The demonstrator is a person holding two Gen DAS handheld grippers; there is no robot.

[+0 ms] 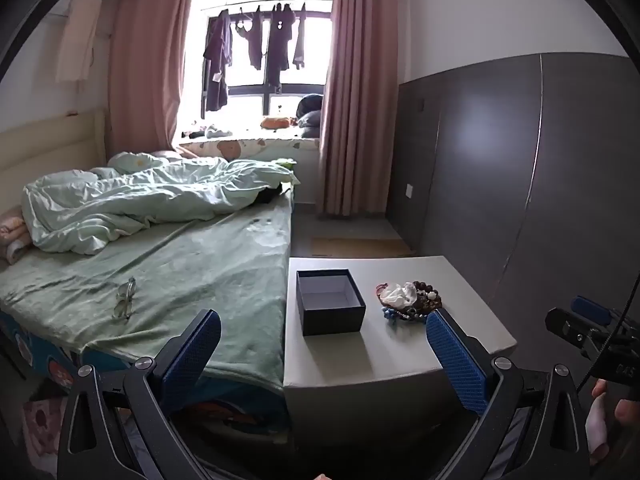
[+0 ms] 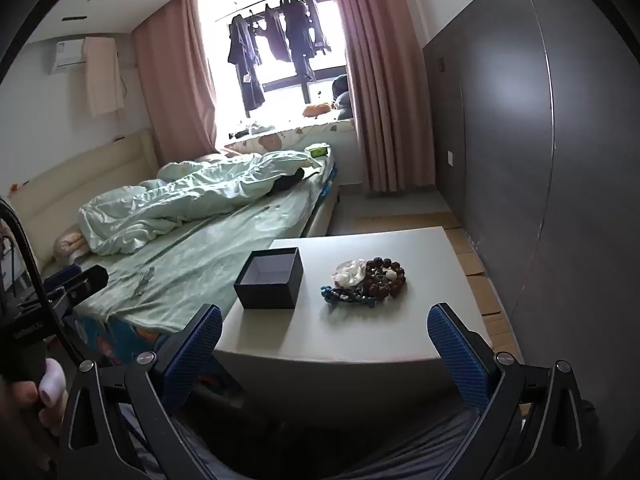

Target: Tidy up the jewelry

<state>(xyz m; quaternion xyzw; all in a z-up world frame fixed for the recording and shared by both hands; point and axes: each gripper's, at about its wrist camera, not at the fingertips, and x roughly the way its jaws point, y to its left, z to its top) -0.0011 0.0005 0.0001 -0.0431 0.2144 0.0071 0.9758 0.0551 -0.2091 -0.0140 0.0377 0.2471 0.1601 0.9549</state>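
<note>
In the lower middle of both views stood a low white rectangular table (image 1: pixel 400 356), and on it a dark navy open-topped cardboard box (image 1: pixel 330 302) with a pale lining, showing nothing inside. To the right of the box, apart from it, lay a heap of jewelry (image 1: pixel 410 300): dark brown wooden bead bracelets, a white crumpled piece and a strand of blue beads.

The left gripper (image 1: pixel 324 356) filled the bottom of its own view, its blue textured fingers (image 1: pixel 192 354) spread wide apart with nothing between them, short of the table's near edge. The right gripper (image 2: pixel 326 354) stood likewise in its view, blue pads (image 2: pixel 458 354) wide apart and holding nothing.

The right wrist view showed the blue bead strand (image 2: pixel 346 295) more plainly, at the near side of the heap; in the left view the right-hand finger partly hid it. The left view alone showed a pair of pale-framed eyeglasses (image 1: pixel 125 299) on the green bedsheet (image 1: pixel 192 264) at left of centre; in the right view a small object there was probably the same, too small to confirm. Only the right view caught the white wall air conditioner (image 2: pixel 68 56) at upper left.
</note>
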